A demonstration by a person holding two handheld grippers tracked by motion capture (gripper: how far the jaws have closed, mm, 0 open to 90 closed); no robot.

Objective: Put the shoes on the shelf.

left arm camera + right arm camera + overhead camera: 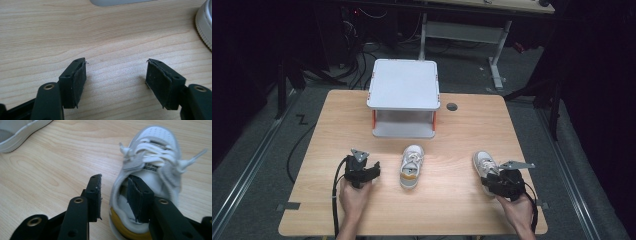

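Right shoe (150, 165) was white with grey panels, white laces, yellow heel; it sat at the table's (452, 200) near right. Right gripper (114, 187) was part open, straddling the collar: one jaw inside, one outside, grip not confirmed. High view added a second shoe (411, 166) mid-table and a white stand (404, 85) behind. Left gripper (116, 72) was wide open, empty

In the high view the right tool (492, 181) hides the heel of the right shoe (484, 163).
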